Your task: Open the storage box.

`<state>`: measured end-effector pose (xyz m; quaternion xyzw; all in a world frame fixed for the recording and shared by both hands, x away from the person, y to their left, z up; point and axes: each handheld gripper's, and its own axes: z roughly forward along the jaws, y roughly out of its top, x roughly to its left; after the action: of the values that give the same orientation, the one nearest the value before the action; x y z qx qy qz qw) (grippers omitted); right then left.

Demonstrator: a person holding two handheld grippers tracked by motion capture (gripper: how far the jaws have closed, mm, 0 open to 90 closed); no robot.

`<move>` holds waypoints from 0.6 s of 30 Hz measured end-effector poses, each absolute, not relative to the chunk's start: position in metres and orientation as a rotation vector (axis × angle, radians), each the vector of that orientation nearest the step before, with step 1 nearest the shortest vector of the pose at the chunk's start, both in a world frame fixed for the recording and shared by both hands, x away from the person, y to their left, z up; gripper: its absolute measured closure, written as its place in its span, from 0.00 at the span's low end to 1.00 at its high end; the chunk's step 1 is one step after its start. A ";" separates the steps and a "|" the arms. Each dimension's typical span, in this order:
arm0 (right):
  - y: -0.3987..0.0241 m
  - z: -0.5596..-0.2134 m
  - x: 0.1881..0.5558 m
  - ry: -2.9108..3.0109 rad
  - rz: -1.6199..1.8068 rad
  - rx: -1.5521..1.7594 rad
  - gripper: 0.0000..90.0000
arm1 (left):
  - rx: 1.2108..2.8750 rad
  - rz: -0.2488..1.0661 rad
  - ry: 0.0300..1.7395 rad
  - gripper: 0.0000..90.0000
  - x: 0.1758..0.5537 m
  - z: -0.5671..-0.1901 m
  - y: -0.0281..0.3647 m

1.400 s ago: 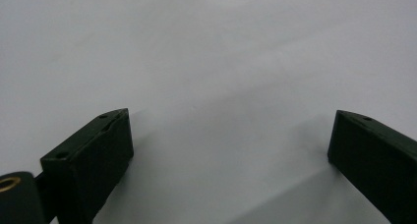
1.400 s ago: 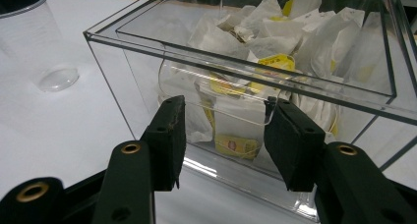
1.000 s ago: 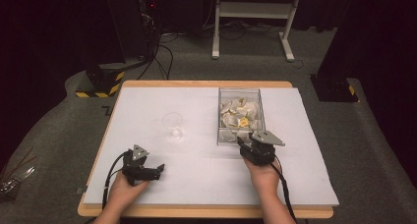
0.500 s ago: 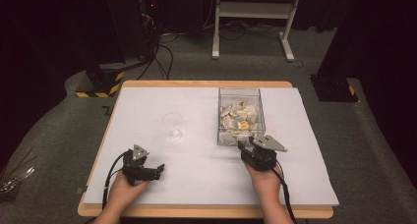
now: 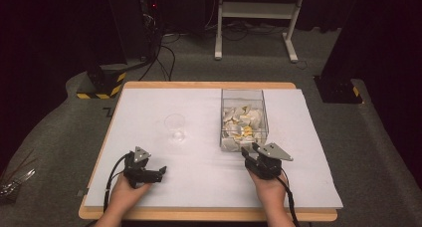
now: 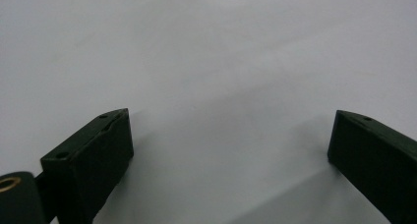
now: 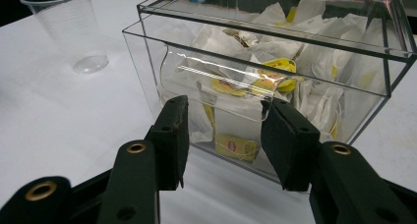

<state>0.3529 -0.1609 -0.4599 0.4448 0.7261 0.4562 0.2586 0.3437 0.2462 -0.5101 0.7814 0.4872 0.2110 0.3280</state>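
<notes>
A clear box (image 5: 222,118) full of white tea bags (image 5: 241,125) stands right of the middle of the white-covered table (image 5: 199,107). My right gripper (image 5: 249,151) sits just in front of the box's near wall, open. In the right gripper view its jaws (image 7: 226,102) face the cut-out in the box's front wall (image 7: 147,52), and a yellow-labelled tea bag (image 7: 236,148) lies beyond them, untouched. A clear plastic cup (image 5: 175,127) (image 7: 66,27) stands upright left of the box. My left gripper (image 5: 160,173) (image 6: 228,130) rests open on the sheet near the front left, nothing between its fingers.
The table's wooden front edge (image 5: 199,216) lies just behind both hands. On the floor beyond the table are a black-and-yellow base (image 5: 102,85), cables (image 5: 164,53) and a white frame's legs (image 5: 288,43).
My right gripper has drawn back a little from the box toward the table's near edge. The left gripper has stayed where it was.
</notes>
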 end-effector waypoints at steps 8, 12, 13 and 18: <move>-0.162 -0.461 0.344 1.967 1.247 1.204 0.60 | 2.045 0.552 1.276 0.04 0.344 -0.510 0.246; -0.162 -0.461 0.341 1.968 1.245 1.201 0.60 | 2.045 0.552 1.275 0.04 0.344 -0.510 0.246; -0.162 -0.460 0.338 1.973 1.244 1.200 0.60 | 2.046 0.552 1.275 0.04 0.344 -0.510 0.246; -0.163 -0.460 0.332 1.976 1.243 1.194 0.60 | 2.046 0.552 1.275 0.04 0.344 -0.510 0.246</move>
<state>0.3322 -0.1627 -0.4603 0.4400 0.7283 0.4582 0.2568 0.3437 0.2462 -0.5102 0.7814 0.4871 0.2110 0.3280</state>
